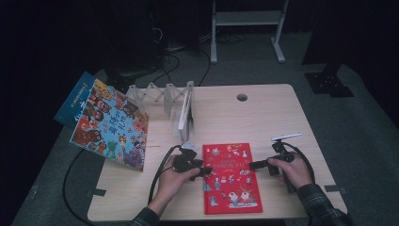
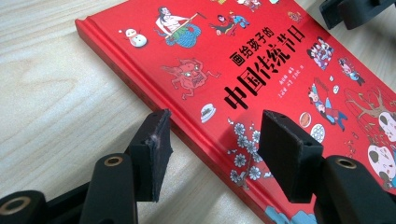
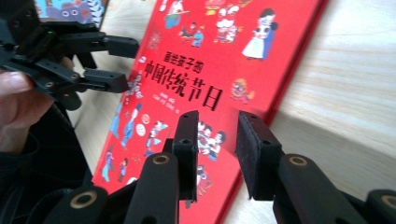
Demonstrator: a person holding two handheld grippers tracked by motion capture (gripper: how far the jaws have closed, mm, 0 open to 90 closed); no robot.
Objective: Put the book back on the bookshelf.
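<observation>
Closing in on the red book (image 1: 232,178) from both sides; lying flat on the table (image 1: 282,117) near the front edge, between the two hands; left gripper (image 2: 212,140) hovering with jaws parted, straddling the spine edge; right gripper (image 3: 217,140) likewise parted over the opposite long edge, gripping nothing; judging the step as lining up for a grasp, not yet pinching; next calling for sliding a jaw under an edge, then squeezing and lifting, probably toward the white rack (image 1: 184,110).
</observation>
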